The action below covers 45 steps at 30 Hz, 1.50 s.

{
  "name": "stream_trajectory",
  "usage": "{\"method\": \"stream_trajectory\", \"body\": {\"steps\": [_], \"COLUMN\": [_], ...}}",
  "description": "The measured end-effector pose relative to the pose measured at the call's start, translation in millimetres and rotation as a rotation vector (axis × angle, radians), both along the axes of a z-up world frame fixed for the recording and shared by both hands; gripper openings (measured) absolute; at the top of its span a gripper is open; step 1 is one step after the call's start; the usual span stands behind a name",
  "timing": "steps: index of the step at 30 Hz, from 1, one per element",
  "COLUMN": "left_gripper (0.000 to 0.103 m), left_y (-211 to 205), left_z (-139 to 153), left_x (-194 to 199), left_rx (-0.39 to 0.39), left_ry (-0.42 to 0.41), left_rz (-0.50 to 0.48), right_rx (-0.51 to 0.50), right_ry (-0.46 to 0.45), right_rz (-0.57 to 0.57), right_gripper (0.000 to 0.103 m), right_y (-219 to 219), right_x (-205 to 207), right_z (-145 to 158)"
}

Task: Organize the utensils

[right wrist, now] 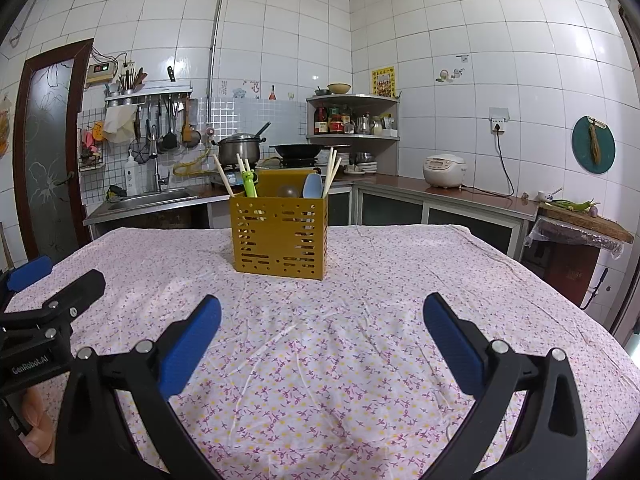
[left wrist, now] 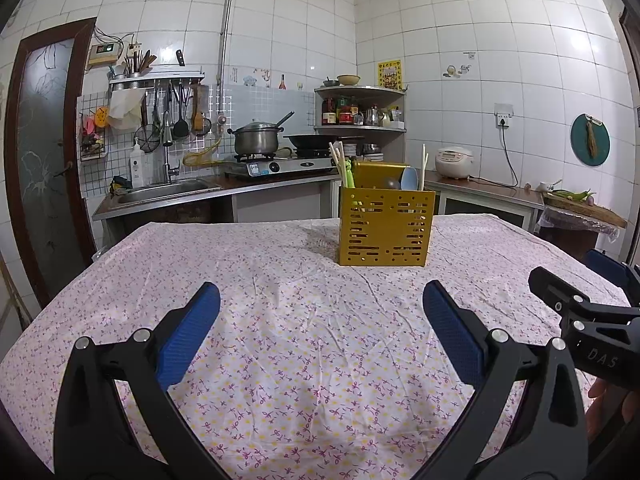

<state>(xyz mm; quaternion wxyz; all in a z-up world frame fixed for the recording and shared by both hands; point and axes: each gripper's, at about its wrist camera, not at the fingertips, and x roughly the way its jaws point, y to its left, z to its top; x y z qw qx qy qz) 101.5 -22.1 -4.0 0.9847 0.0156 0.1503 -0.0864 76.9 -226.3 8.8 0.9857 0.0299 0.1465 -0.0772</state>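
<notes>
fingers (left wrist: 202, 322) of left gripper (left wrist: 320, 312) and right gripper (right wrist: 322, 320) are released, empty. yellow holder (right wrist: 280, 234) stands mid-desk (right wrist: 400, 320), well apart, containing chopsticks (right wrist: 332, 172) and spoons (right wrist: 312, 186): light, stiff, probably slippery; grip protruding ends.

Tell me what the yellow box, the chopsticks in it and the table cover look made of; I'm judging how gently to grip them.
The yellow box looks like thin painted sheet metal, matte, with crisp punched slots, though plastic is possible. The chopsticks look like pale wood or bamboo, unglossed. The table cover is thin printed cloth: it shows creases and wrinkles.
</notes>
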Motion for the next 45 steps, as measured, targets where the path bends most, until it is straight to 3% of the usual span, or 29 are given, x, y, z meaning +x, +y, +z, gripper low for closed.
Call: {"method": "stream_trajectory", "body": {"steps": [45], "left_gripper": [0.098], "left_y": [1.6], "left_z": [3.2], "left_x": [0.3], "left_rx": [-0.01], "left_ry": [0.001], "left_rz": [0.0], "right_rx": [0.006], "right_ry": [0.004], "right_rz": [-0.006], "right_gripper": [0.099], "right_y": [-4.4], "right_x": [0.3], "right_z": [-3.4]}}
